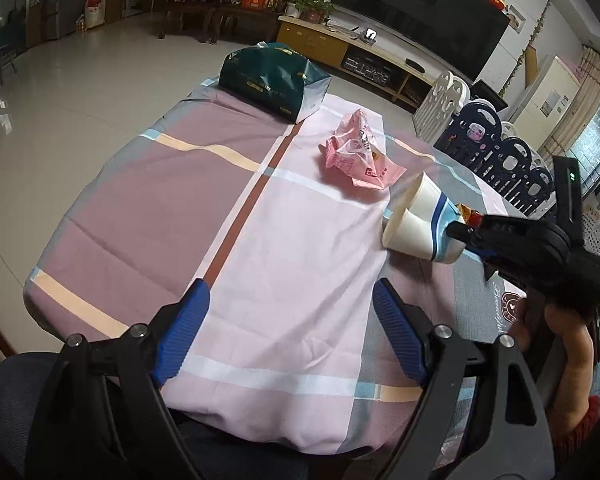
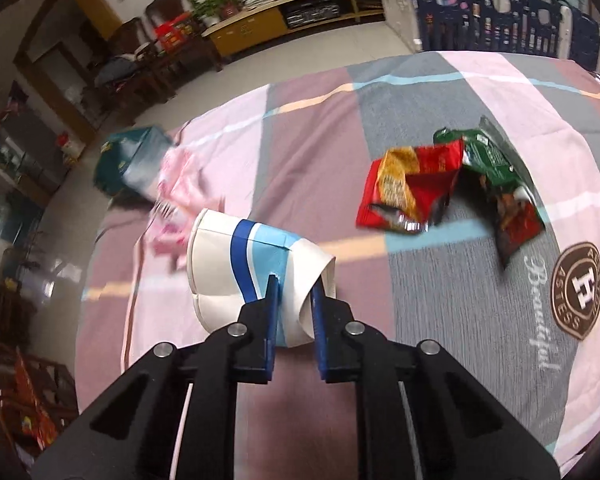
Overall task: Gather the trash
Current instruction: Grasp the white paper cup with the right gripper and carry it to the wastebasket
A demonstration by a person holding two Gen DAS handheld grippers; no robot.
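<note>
A crushed white paper cup (image 2: pixel 236 272) with blue bands lies on its side, pinched at its rim end by my right gripper (image 2: pixel 294 294), whose blue pads press its squashed wall. The same paper cup (image 1: pixel 416 220) shows at right in the left wrist view, with the right gripper (image 1: pixel 466 236) on it. A crumpled pink wrapper (image 1: pixel 360 152) lies beyond the cup. A red snack packet (image 2: pixel 408 188) and a green packet (image 2: pixel 496 176) lie to the cup's right. My left gripper (image 1: pixel 290 328) hovers open over bare cloth near the table's near edge.
A dark green paper bag (image 1: pixel 272 80) stands at the table's far end. The table (image 1: pixel 160 200) wears a pink, mauve and grey checked cloth. A navy and white play fence (image 1: pixel 492 148) runs along the right side. Tiled floor lies to the left.
</note>
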